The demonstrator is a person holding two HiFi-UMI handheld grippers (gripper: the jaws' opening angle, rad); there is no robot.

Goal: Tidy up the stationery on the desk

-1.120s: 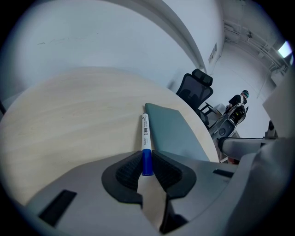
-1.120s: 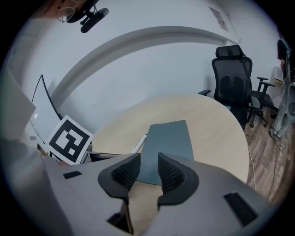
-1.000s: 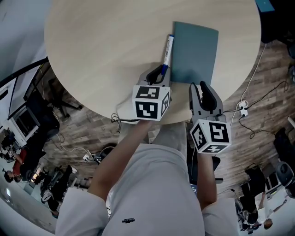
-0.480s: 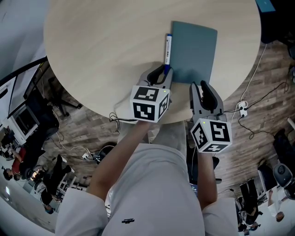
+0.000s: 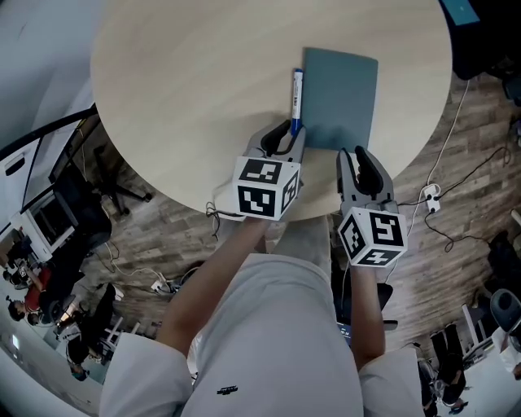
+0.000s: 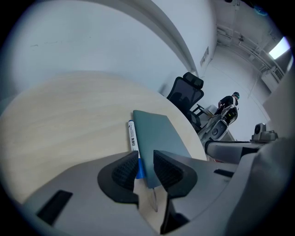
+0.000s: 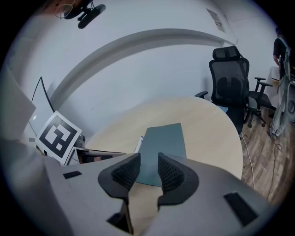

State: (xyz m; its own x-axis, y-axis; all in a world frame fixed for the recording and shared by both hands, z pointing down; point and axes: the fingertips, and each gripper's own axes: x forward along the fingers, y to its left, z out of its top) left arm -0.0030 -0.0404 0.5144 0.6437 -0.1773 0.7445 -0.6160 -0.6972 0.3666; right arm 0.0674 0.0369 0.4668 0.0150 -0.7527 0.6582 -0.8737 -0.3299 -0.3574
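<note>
A blue-capped white marker pen [image 5: 296, 98] lies flat on the round wooden table [image 5: 187, 89], parallel to the left edge of a teal notebook [image 5: 339, 98]. My left gripper [image 5: 287, 134] sits at the pen's near end. In the left gripper view the jaws [image 6: 146, 159] stand a narrow gap apart, with the pen's [image 6: 132, 138] blue cap and the notebook's [image 6: 159, 136] near corner showing in that gap. My right gripper [image 5: 358, 159] hovers at the table's near edge, just before the notebook [image 7: 163, 143]. Its jaws [image 7: 149, 161] are slightly apart and empty.
The table's near edge runs right under both grippers. A black office chair [image 7: 228, 83] stands beyond the table's far right. Cables and a power strip [image 5: 430, 194] lie on the wooden floor to the right. A teal item [image 5: 460, 10] sits at the table's far right rim.
The pen has swung from a tilt to lie parallel with the notebook's left edge. The left gripper stayed at the pen's near end; the right gripper barely moved.
</note>
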